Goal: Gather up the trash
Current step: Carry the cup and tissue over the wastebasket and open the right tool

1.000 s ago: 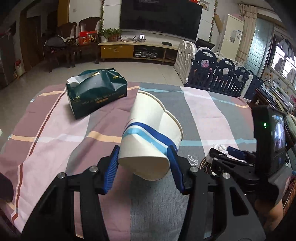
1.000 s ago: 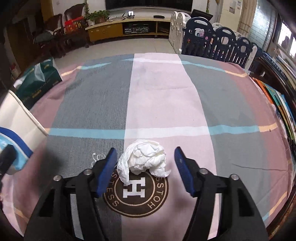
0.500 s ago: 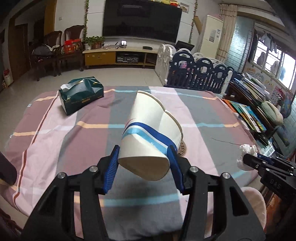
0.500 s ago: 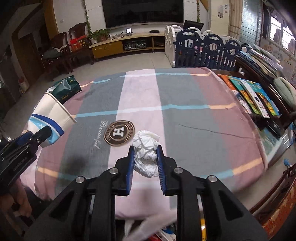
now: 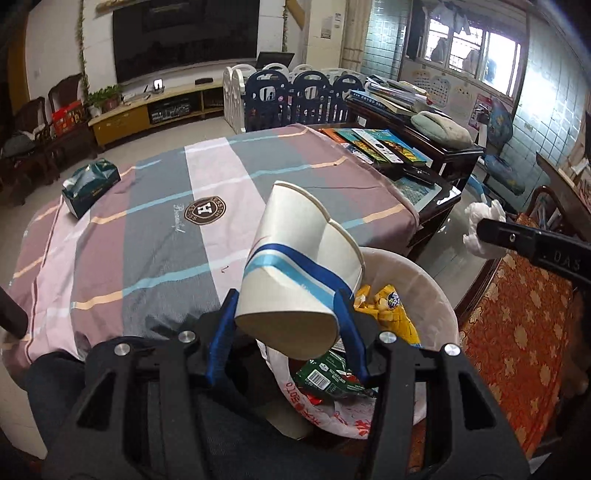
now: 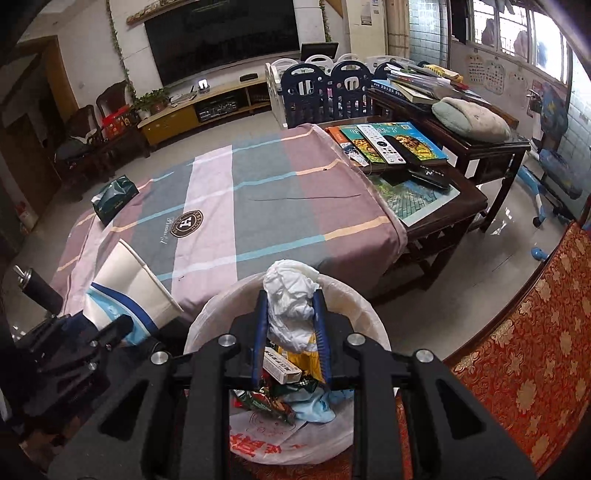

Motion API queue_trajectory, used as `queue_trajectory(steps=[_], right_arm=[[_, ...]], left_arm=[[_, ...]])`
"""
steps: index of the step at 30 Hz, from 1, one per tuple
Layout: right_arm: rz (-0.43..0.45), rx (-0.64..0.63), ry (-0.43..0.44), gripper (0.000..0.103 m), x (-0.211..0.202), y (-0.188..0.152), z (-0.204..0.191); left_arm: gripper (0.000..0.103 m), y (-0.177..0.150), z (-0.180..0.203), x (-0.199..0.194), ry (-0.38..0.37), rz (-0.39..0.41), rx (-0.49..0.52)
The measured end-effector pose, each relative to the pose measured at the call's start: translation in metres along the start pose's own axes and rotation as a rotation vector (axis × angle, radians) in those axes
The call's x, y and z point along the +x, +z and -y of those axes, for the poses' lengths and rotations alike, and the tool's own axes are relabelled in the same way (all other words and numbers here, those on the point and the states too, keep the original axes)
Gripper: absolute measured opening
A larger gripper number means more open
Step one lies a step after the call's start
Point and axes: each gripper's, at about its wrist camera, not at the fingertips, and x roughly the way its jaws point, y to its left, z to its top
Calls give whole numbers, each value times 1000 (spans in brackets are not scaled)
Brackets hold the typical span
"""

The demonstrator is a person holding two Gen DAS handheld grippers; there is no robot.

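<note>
Trash bin (image 6: pixel 373 314), bag-lined, sits nearest, below both grippers. Right gripper (image 6: pixel 290 325) clamps a crumpled tissue (image 6: pixel 291 302) above it. Left gripper (image 5: pixel 286 325) grips a paper cup (image 5: pixel 295 273) over its rim. Beyond: striped table (image 5: pixel 166 229).

I stand in a home living room: a big television (image 6: pixel 221 35) hangs over a low media cabinet (image 6: pixel 207 107). A child's play fence (image 6: pixel 325 92) and wooden armchairs (image 5: pixel 33 122) flank my cloth-covered table (image 6: pixel 258 199).
</note>
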Motion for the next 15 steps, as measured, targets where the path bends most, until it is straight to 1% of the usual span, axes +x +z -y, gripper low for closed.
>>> queue_trajectory(steps=[2, 5, 8, 11, 15], right_arm=[[15, -1, -20, 24, -8, -1, 2], [9, 19, -17, 24, -17, -1, 6], [1, 10, -48, 24, -22, -2, 1], [-19, 13, -63, 24, -21, -2, -7], [-52, 2, -102, 24, -14, -7, -15]], left_arm=[[53, -3, 6, -18, 24, 45, 19], [53, -3, 5, -37, 52, 94, 14], [53, 0, 3, -46, 70, 119, 5], [53, 0, -1, -47, 71, 125, -6], [53, -1, -1, -37, 62, 89, -3]])
